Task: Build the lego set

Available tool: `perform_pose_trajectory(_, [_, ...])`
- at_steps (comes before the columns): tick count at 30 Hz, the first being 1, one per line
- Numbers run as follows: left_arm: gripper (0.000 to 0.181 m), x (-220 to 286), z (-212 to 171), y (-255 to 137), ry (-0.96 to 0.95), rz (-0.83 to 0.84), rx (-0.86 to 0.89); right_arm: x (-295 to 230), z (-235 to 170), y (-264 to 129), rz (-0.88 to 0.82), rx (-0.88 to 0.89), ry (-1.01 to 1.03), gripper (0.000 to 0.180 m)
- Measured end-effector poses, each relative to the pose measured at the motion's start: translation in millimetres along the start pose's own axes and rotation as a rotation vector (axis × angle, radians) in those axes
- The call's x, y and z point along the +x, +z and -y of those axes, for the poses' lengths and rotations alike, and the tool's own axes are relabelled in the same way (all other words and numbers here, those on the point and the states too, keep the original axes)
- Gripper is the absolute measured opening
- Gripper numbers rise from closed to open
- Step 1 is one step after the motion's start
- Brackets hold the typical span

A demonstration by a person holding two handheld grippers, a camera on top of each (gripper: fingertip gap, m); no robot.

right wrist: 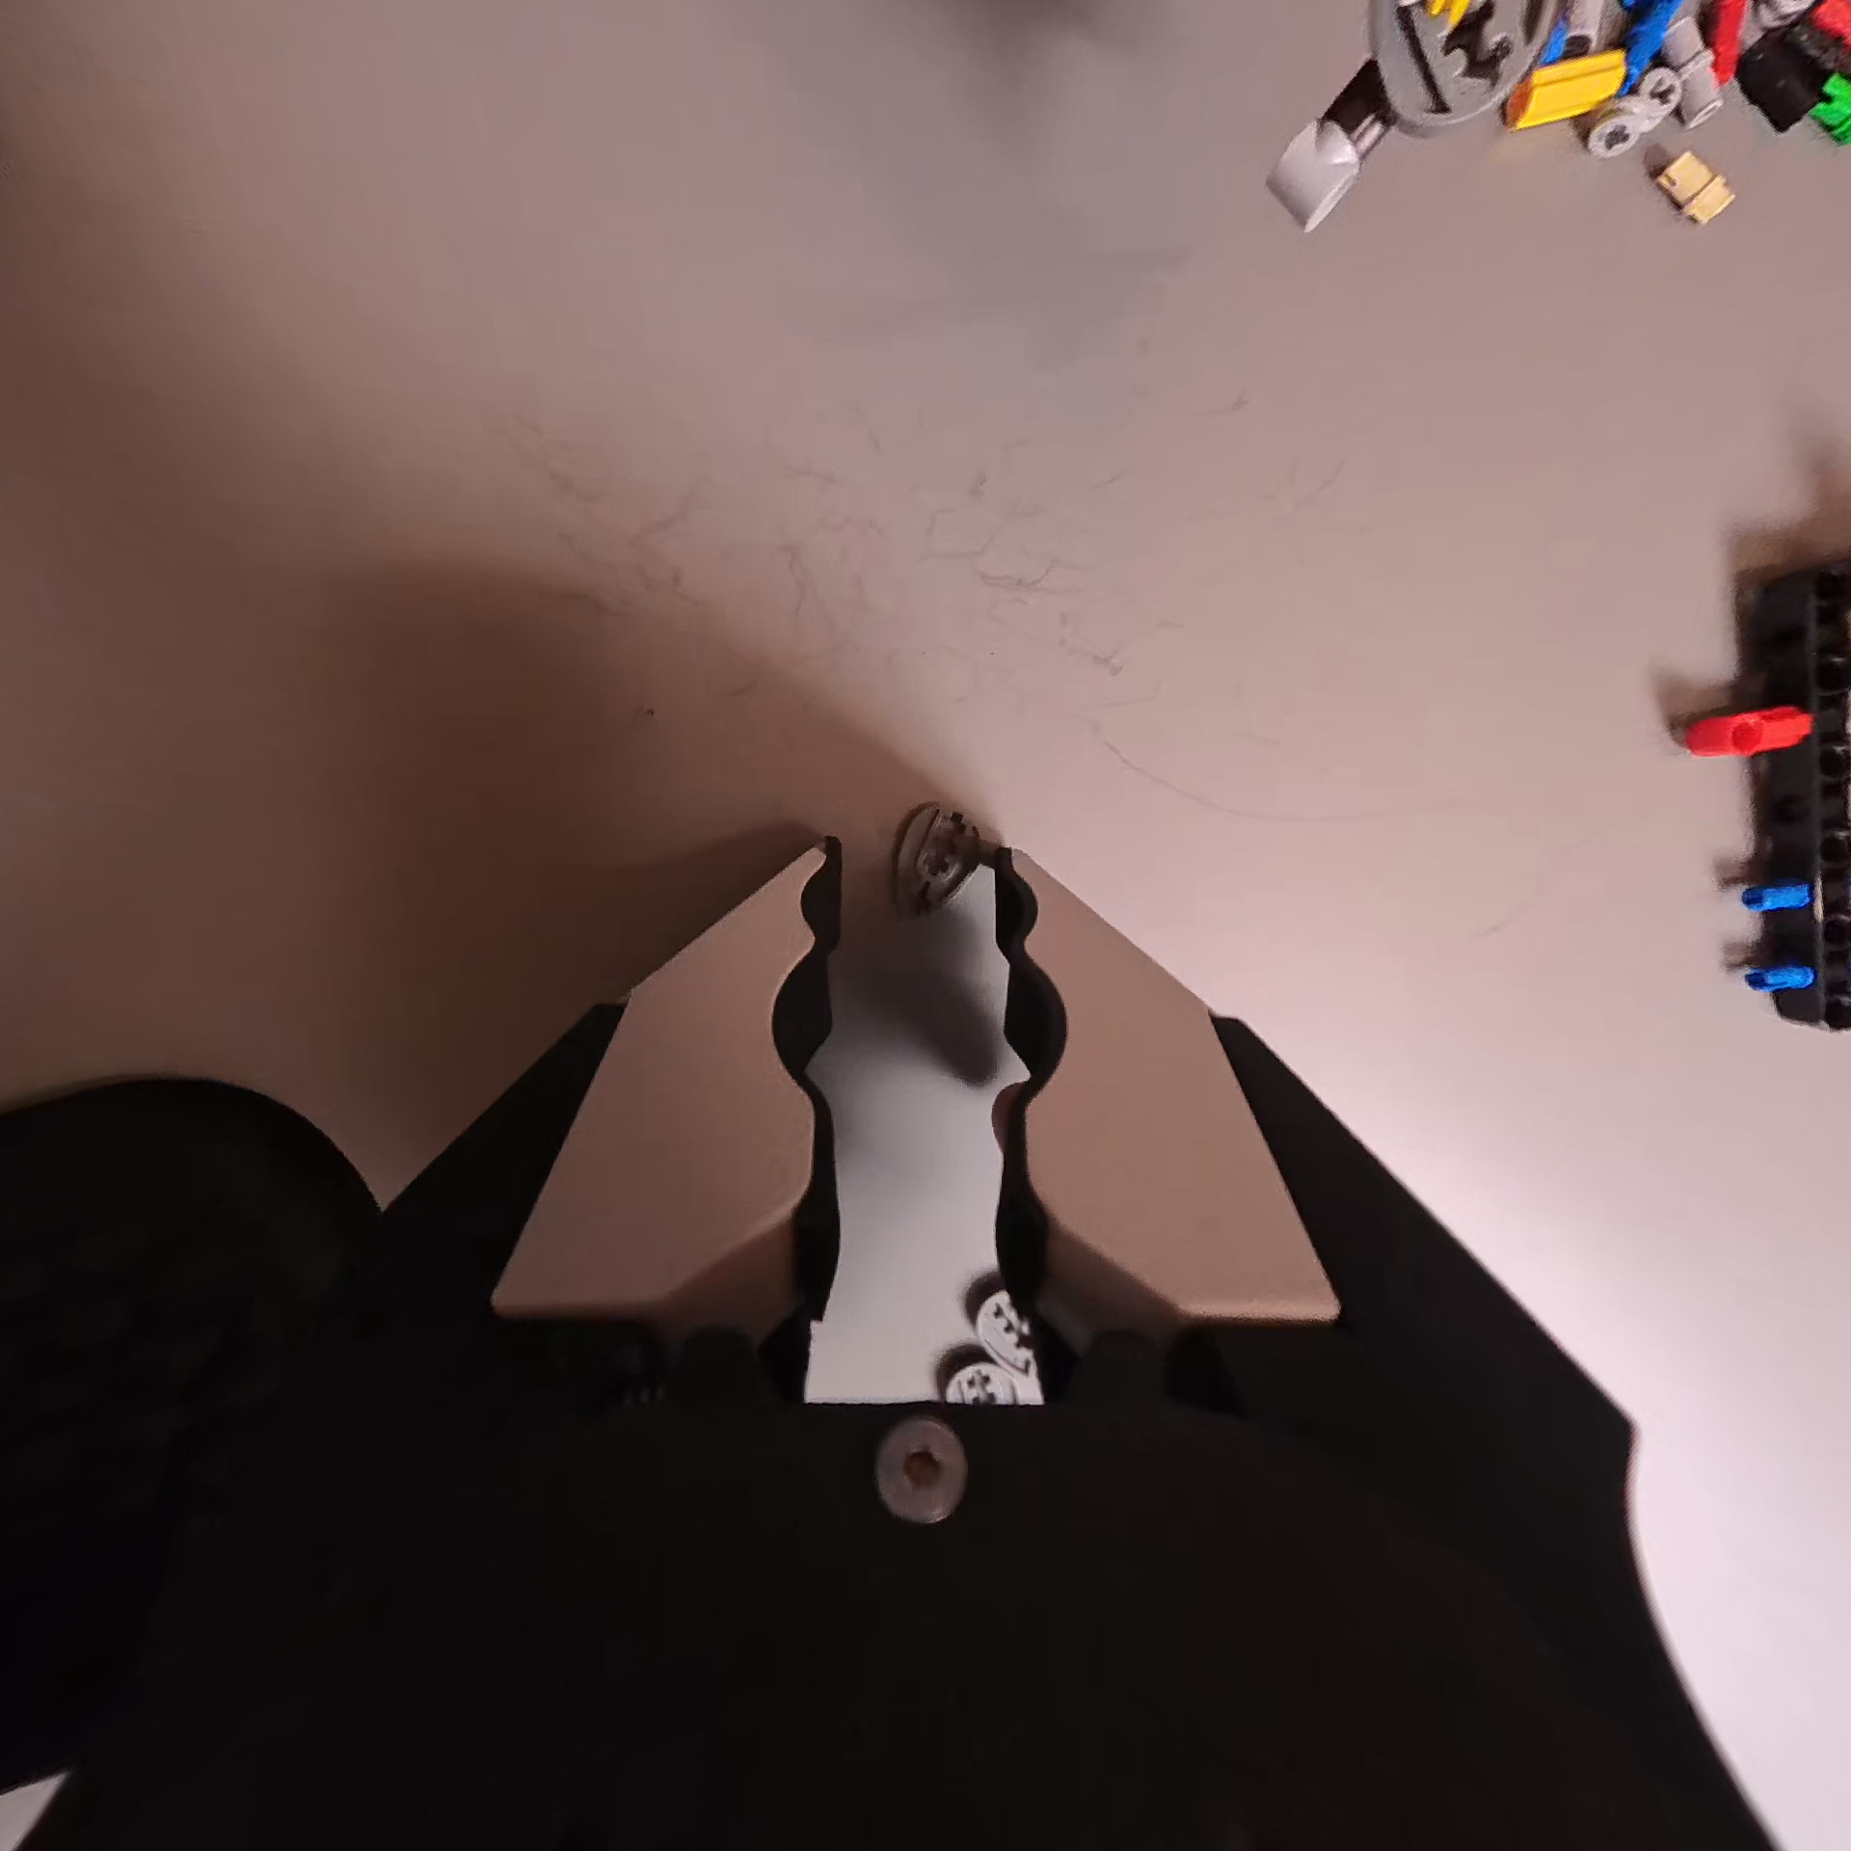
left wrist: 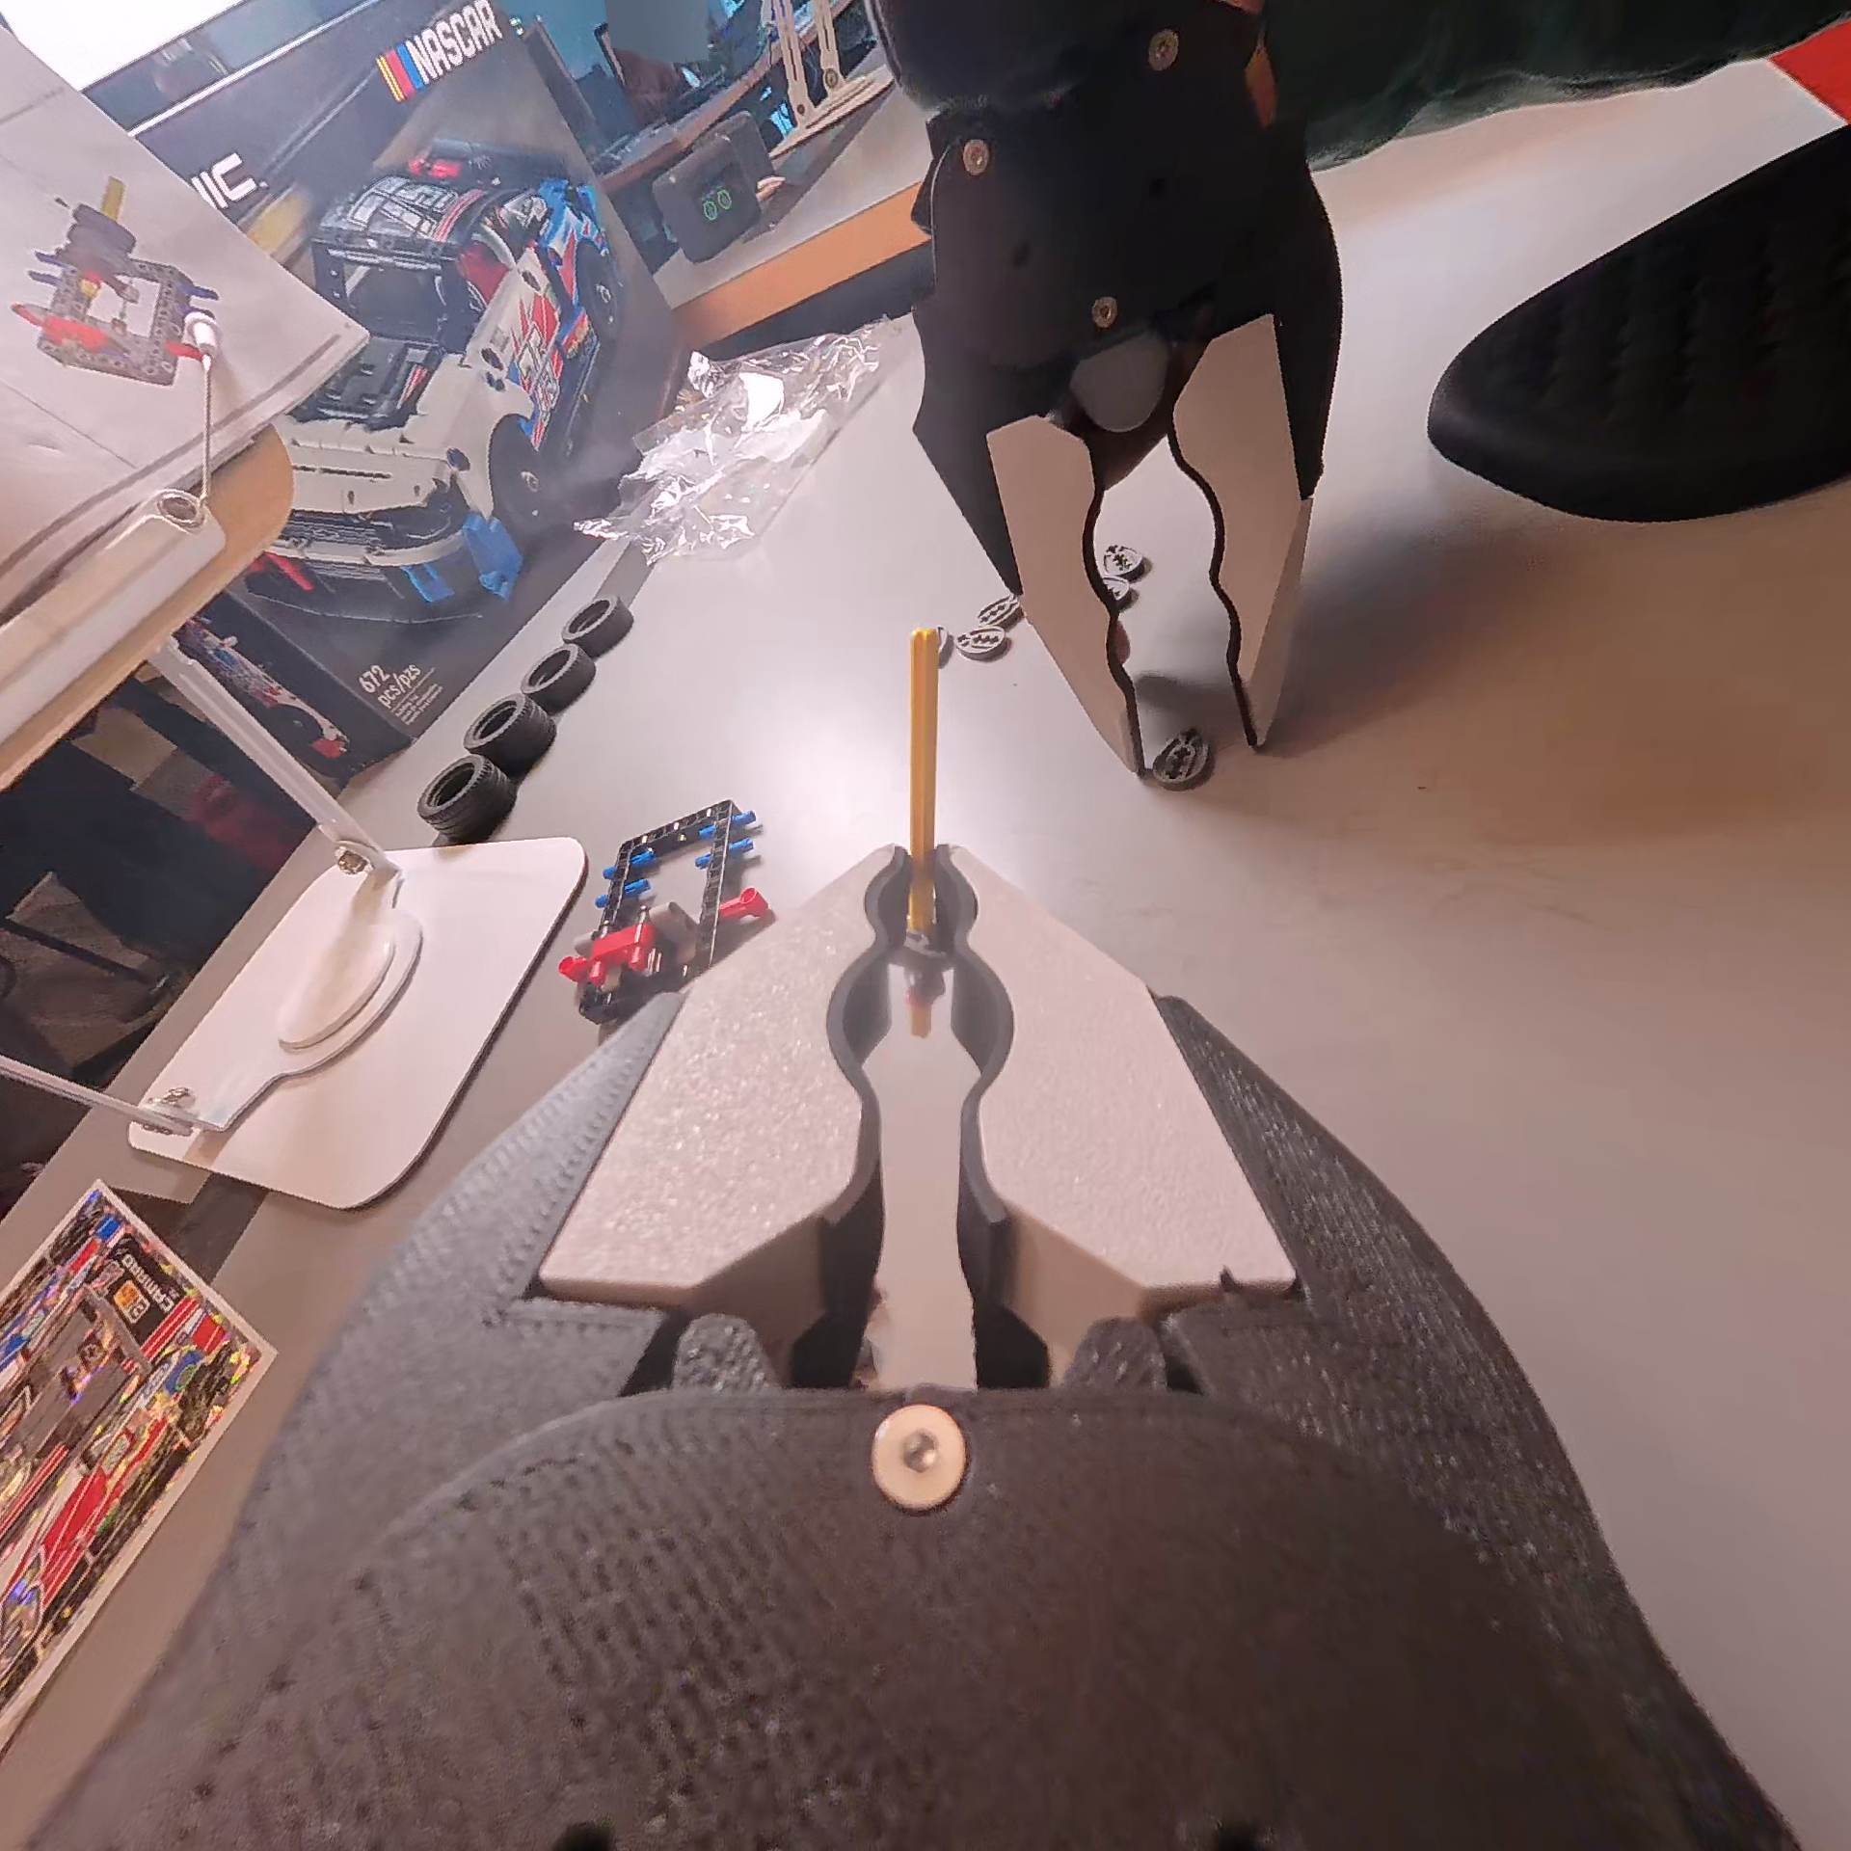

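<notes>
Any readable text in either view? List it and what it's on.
I won't quote the writing, so this lists only what carries it.
Black cardboard box with a race car picture: legible white lettering along the top edge, plus a count near the lower corner.
Shiny sticker sheet: print too small to read.
Open instruction booklet: a drawing only.
Right wrist view: none.

bare table point(left wrist: 1502, 1002) right of yellow axle point(left wrist: 922, 741): open passage. left of axle: black frame point(left wrist: 681, 901), tyres point(left wrist: 531, 701), stand base point(left wrist: 401, 1002) crowd route. beyond axle: grey discs point(left wrist: 1002, 631), right gripper point(left wrist: 1197, 741) block.
</notes>
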State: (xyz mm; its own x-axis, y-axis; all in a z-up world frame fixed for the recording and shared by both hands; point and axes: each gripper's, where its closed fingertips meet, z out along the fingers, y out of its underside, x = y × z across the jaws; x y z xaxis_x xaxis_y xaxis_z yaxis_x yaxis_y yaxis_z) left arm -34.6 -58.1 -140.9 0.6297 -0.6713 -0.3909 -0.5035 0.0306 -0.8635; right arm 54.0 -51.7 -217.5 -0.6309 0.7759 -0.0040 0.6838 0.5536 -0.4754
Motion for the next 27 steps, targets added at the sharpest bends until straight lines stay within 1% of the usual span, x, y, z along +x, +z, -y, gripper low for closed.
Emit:
perform_pose_trajectory(1, [0.003,0.2,0.0,0.3,-0.003,-0.001,0.001,-0.2,-0.6,-0.4,-0.001,-0.003,0.013,0.028])
perform_pose_trajectory(3, [0.003,0.5,-0.3,0.9,-0.013,-0.006,0.004,-0.5,-0.7,-0.4,-0.004,-0.003,0.017,0.025])
perform_pose_trajectory(7, [0.003,1.5,-2.8,2.8,-0.026,-0.012,-0.001,-0.4,2.8,1.9,-0.009,-0.003,-0.009,0.014])
perform_pose_trajectory(12, [0.003,4.1,-1.3,3.7,-0.02,-0.016,-0.002,-3.6,5.2,3.2,-0.012,-0.011,-0.047,0.014])
perform_pose_trajectory(14, [0.003,5.1,-2.1,4.3,-0.019,-0.019,-0.005,-3.2,3.1,1.7,-0.025,-0.014,-0.039,0.023])
perform_pose_trajectory(17, [0.003,6.1,-2.8,4.9,-0.019,-0.025,-0.007,-3.9,-1.3,-1.0,-0.042,-0.006,-0.011,0.027])
perform_pose_trajectory(22, [0.003,7.6,-3.4,5.9,-0.02,-0.034,-0.009,-7.8,0.0,0.0,-0.032,0.035,0.021,0.02])
perform_pose_trajectory(24, [0.003,8.6,-3.4,6.3,-0.018,-0.035,-0.011,-5.7,1.6,1.0,-0.036,0.036,0.018,0.012])
perform_pose_trajectory(27, [0.003,9.6,-2.5,6.4,-0.015,-0.035,-0.012,-5.9,3.0,1.7,-0.026,0.028,-0.001,0.012])
